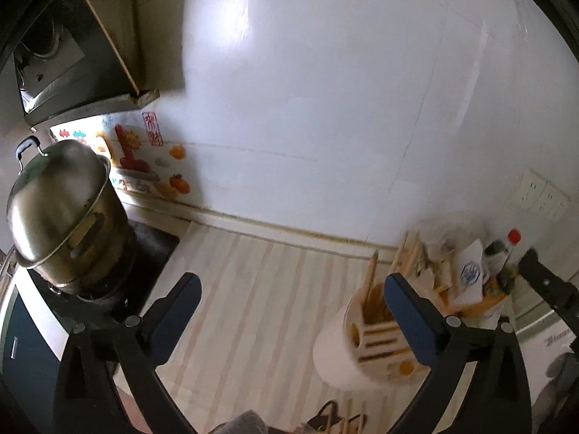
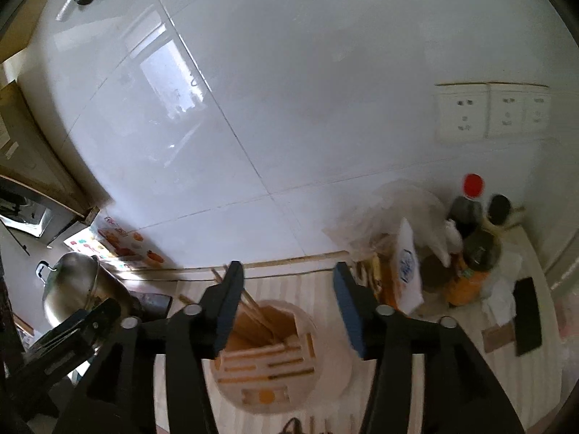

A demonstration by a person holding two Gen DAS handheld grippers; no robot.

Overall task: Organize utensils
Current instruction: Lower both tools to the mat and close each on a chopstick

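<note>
Home kitchen: stove pot (image 1: 58, 213), tiled wall (image 1: 325, 90).

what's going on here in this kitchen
A person is working over a striped countertop with a handheld gripper in each hand, sorting utensils into a round utensil holder that already has chopsticks standing in it. Both the left gripper and the right gripper have their jaws apart and hold nothing. The holder sits just below the right gripper. A lidded steel pot stands on the stove to the left, bottles to the right.

The striped counter (image 2: 318, 282) carries a round utensil holder (image 2: 269, 354) in the middle — bottles (image 2: 470, 209) far right — a steel pot (image 1: 61, 209) left.
</note>
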